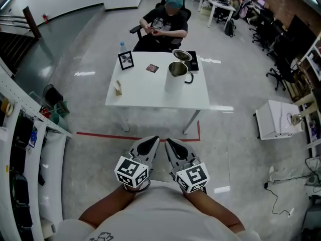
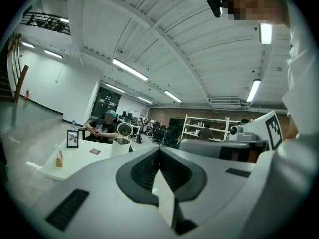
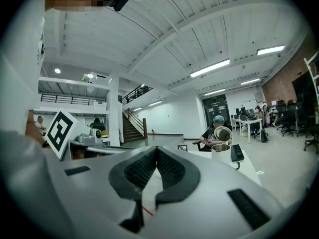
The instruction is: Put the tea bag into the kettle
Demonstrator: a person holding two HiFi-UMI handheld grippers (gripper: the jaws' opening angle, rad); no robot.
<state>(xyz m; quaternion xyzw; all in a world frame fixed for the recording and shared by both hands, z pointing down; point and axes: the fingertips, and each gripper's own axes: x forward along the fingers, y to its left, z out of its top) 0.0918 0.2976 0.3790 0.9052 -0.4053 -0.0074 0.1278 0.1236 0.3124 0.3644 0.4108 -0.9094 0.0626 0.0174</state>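
A white kettle [image 1: 175,77] with a steel rim stands on the white table [image 1: 150,97], its lid [image 1: 181,54] tipped open. Near the table's left edge a small tan holder [image 1: 118,88] carries a pale slip, possibly the tea bag. My left gripper [image 1: 154,139] and right gripper [image 1: 169,141] hover side by side close to my body, well short of the table, both shut and empty. The left gripper view has its jaw tips [image 2: 159,149] meeting, with the kettle [image 2: 119,147] and holder [image 2: 60,158] far ahead. The right gripper [image 3: 157,148] also points level toward the kettle [image 3: 221,151].
A person [image 1: 165,26] sits behind the table. On it are a photo frame [image 1: 126,59], a small dark card [image 1: 152,68], a bottle [image 1: 122,47] and a black base [image 1: 193,62]. Red floor tape [image 1: 135,137] runs before the table. A white unit [image 1: 275,118] stands to the right.
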